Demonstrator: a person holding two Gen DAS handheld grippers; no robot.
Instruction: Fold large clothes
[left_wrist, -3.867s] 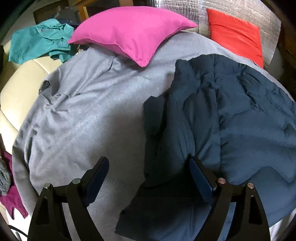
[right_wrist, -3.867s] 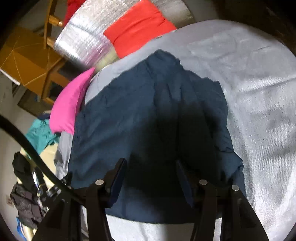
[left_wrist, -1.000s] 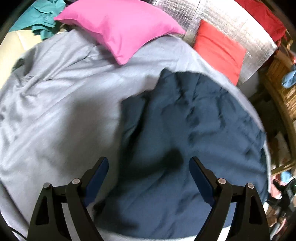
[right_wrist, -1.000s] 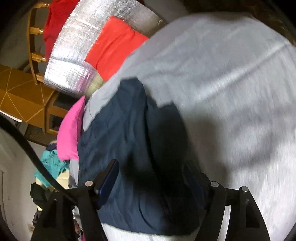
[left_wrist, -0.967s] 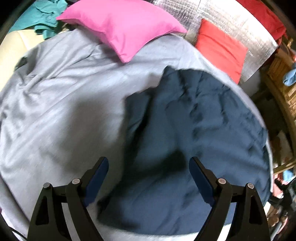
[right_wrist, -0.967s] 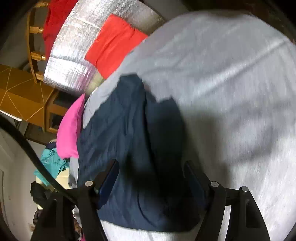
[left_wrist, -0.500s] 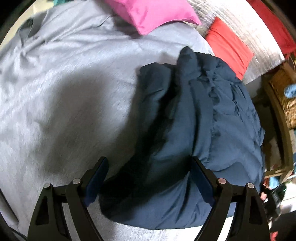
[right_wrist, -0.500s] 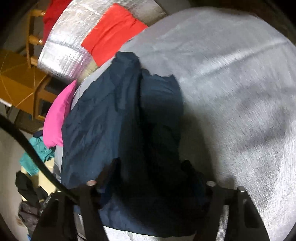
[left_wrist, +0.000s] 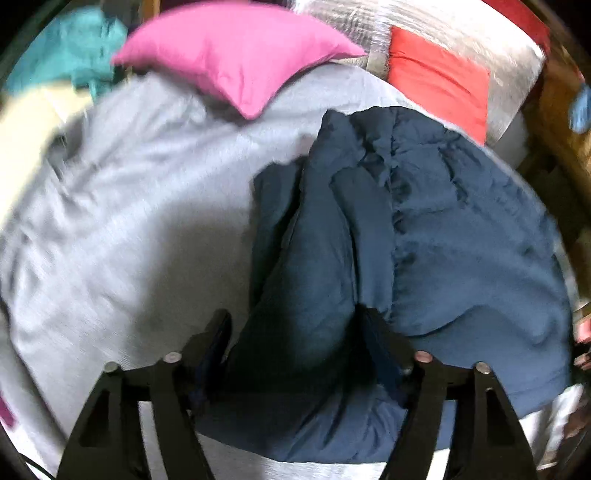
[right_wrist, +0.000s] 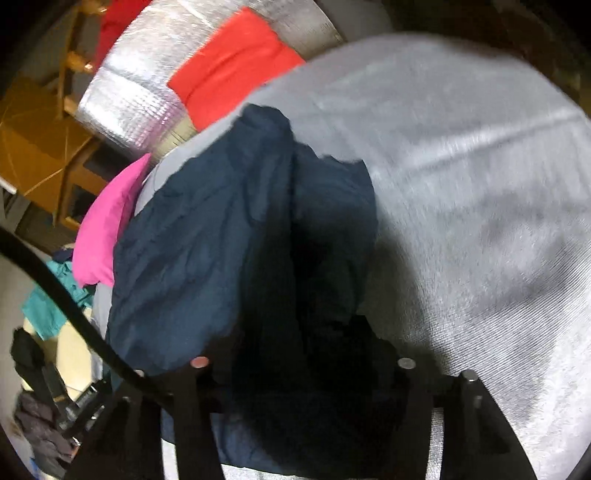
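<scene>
Grey bed sheet (left_wrist: 140, 206) w/ navy garment (left_wrist: 424, 236) bunched, rumpled.

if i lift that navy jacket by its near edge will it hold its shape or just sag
The navy jacket will probably sag: it already lies in soft, bunched folds on the grey sheet. Its puffy, quilted look suggests it is bulky but light. Loose layers may slide apart.

The left gripper (left_wrist: 295, 332) reaches forward and down with its black fingers (left_wrist: 216, 334) spread apart around bunched cloth, while the right gripper (right_wrist: 301, 354) points down likewise, its fingers buried in fabric so that their spacing seems narrow but cannot be judged.
</scene>
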